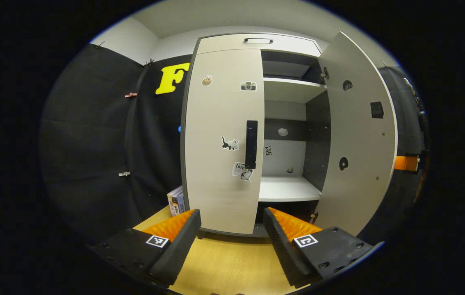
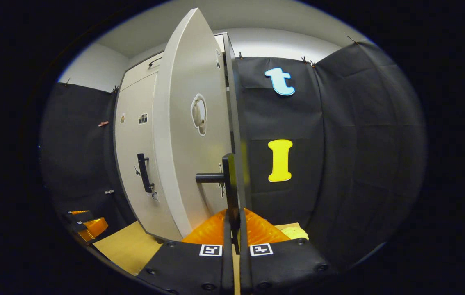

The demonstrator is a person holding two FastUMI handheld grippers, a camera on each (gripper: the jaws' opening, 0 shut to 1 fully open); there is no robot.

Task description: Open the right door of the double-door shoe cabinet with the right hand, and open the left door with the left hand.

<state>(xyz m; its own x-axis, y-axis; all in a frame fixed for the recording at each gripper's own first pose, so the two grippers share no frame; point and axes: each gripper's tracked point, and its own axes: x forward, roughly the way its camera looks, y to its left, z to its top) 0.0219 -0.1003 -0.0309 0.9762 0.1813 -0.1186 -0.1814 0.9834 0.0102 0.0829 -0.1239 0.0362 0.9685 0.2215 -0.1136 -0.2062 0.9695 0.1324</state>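
In the left gripper view, the left tongs (image 1: 232, 229) gape wide at six o'clock, black pads apart and holding nothing, above the pale wooden counter (image 1: 224, 262). Straight ahead at twelve o'clock stands the tall grey double-door shoe cabinet (image 1: 257, 41). Its sticker-dotted left door (image 1: 222, 139) is shut, the black bar handle (image 1: 251, 144) untouched. The right door (image 1: 357, 135) hangs swung out at three o'clock, baring white shelves (image 1: 288, 188).

In the right gripper view, the right tongs (image 2: 232, 233) are clamped on the right door's black handle (image 2: 229, 180) at six o'clock, fingers pressed nearly together. The left tongs (image 2: 83, 223) sit low at eight o'clock.
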